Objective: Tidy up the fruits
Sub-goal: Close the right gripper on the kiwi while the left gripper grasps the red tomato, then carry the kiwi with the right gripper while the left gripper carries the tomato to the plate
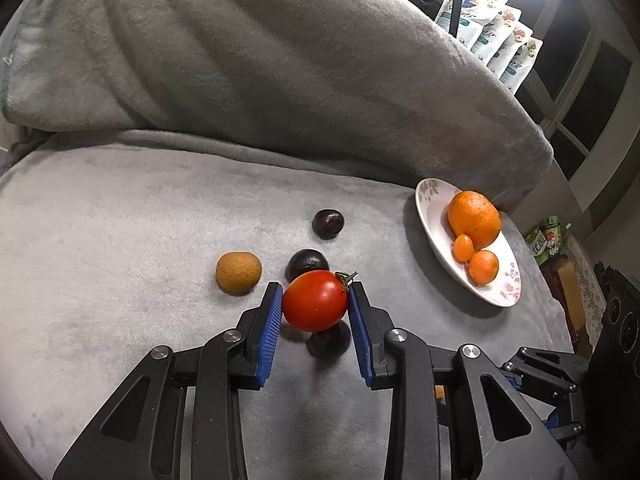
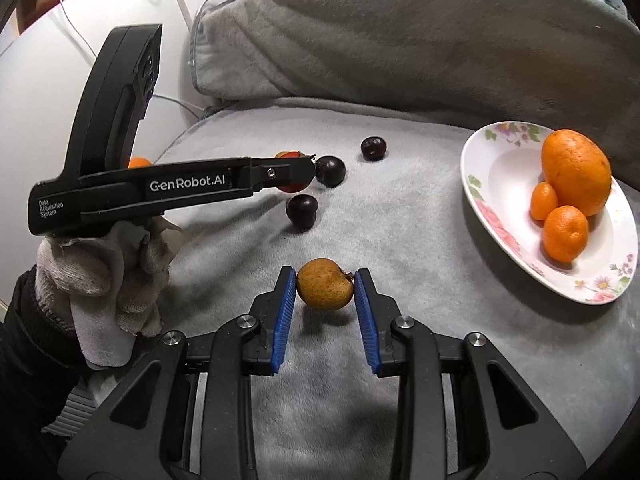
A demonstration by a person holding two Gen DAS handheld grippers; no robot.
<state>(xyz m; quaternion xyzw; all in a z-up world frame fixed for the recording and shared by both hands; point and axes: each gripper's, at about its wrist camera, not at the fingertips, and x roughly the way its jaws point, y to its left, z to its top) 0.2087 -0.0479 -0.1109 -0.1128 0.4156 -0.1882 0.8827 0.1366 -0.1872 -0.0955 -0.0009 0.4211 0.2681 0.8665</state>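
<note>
My left gripper (image 1: 315, 300) is shut on a red tomato (image 1: 315, 300) just above the grey blanket; it also shows in the right wrist view (image 2: 294, 172). Three dark plums lie near it: one far (image 1: 328, 223), one behind the tomato (image 1: 307, 263), one under it (image 1: 329, 342). My right gripper (image 2: 325, 290) is closed around a tan-yellow round fruit (image 2: 325, 290) low over the blanket; the same fruit shows in the left wrist view (image 1: 239, 272). A floral plate (image 2: 496, 184) at right holds a large orange (image 2: 576, 172) and two small ones (image 2: 565, 233).
A grey cushion (image 1: 280, 60) rises behind the blanket-covered seat (image 1: 120, 240). Food pouches (image 1: 492, 36) and a lamp stand are at back right. A small orange fruit (image 2: 138, 162) peeks out behind the left gripper's handle. White wall and cable are at far left.
</note>
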